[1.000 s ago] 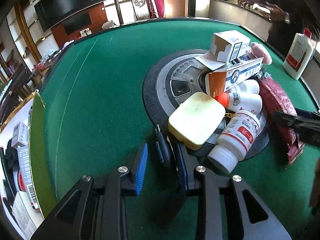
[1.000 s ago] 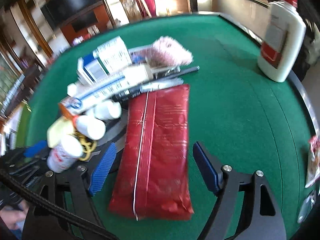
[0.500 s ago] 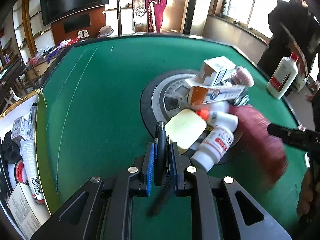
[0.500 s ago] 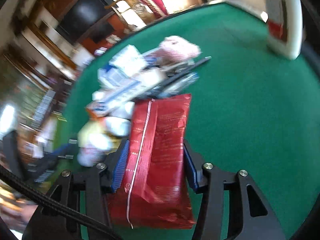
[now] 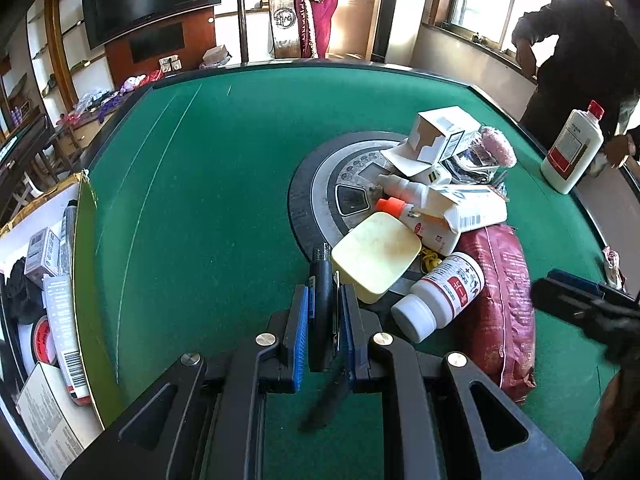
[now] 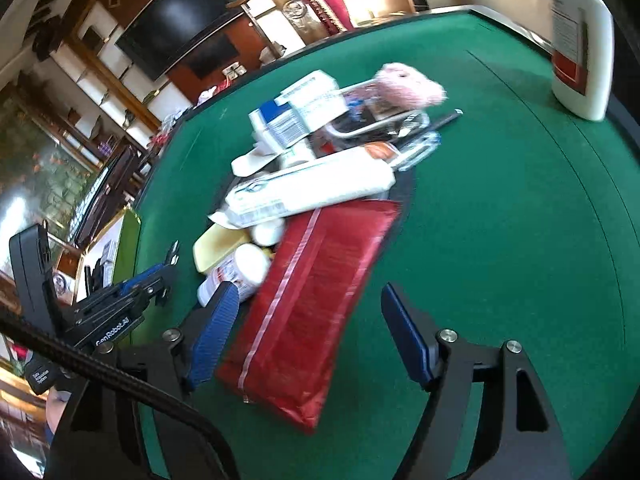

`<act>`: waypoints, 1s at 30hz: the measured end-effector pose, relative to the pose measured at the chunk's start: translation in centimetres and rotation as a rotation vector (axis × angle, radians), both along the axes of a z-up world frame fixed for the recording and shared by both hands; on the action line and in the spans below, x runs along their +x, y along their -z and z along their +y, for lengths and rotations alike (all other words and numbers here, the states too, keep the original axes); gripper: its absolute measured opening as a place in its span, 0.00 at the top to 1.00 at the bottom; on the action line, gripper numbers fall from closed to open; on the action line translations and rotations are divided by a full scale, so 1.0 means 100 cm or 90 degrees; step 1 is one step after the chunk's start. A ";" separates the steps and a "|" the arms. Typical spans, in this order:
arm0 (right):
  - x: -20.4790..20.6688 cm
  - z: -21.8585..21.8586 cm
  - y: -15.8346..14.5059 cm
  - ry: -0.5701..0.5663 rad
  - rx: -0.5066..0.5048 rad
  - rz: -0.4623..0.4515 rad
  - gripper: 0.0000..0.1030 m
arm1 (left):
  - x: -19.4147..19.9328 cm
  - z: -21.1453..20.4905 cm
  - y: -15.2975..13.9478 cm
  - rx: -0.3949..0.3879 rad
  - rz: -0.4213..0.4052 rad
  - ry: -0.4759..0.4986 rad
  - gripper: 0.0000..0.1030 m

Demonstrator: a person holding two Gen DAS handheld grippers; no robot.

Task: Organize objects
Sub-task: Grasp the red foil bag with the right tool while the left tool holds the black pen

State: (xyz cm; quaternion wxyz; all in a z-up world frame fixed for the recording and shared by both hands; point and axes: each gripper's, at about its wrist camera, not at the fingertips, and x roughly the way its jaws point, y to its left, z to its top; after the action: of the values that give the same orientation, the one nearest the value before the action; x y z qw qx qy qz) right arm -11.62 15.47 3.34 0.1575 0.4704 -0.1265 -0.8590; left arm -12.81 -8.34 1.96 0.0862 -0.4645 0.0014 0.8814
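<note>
left gripper [image 5: 323, 322] clamps slim black pen-like tool [image 5: 322, 304], lifted off green felt table [image 5: 208, 200] | right gripper [image 6: 308, 340] gapes wide, empty, over red foil pouch [image 6: 308, 300] | advice: carry level to open box [image 5: 40, 300] at table's left edge, release low

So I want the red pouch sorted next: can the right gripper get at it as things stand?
Probably yes. The right gripper is open with its pads on either side of the red pouch, which lies on the green table. Only its far end tucks under the white carton.
</note>
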 end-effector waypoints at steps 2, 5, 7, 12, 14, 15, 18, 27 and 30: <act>0.004 -0.018 -0.003 0.008 0.075 0.026 0.27 | 0.000 -0.002 0.000 0.003 -0.002 -0.001 0.88; -0.001 -0.045 0.011 0.009 0.152 0.013 0.28 | -0.001 -0.006 0.000 0.009 -0.004 -0.009 0.88; -0.006 -0.049 0.022 0.008 0.154 -0.016 0.26 | -0.001 -0.006 0.001 0.010 -0.005 -0.009 0.88; -0.012 -0.054 0.026 -0.047 0.213 0.039 0.40 | -0.001 -0.005 0.002 0.007 -0.009 -0.008 0.88; -0.012 -0.035 0.020 -0.072 0.209 0.037 0.49 | 0.000 -0.004 0.001 0.010 -0.005 -0.004 0.88; -0.011 -0.027 0.018 -0.071 0.215 0.040 0.51 | 0.001 -0.004 0.000 0.010 -0.004 -0.002 0.88; -0.004 0.009 0.017 -0.050 0.222 0.044 0.52 | 0.002 -0.002 -0.001 0.004 0.000 0.000 0.88; -0.003 0.006 0.025 -0.037 0.259 0.056 0.36 | 0.000 0.004 0.007 -0.012 -0.010 0.004 0.88; -0.003 0.013 0.023 -0.010 0.223 0.042 0.35 | 0.000 0.005 0.009 -0.014 -0.013 0.006 0.88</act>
State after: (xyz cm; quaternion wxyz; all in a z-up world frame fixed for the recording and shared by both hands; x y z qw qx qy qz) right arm -11.96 16.76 1.07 0.0840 0.4632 0.0344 -0.8816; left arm -12.78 -7.83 1.10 0.0856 -0.4741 0.0124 0.8762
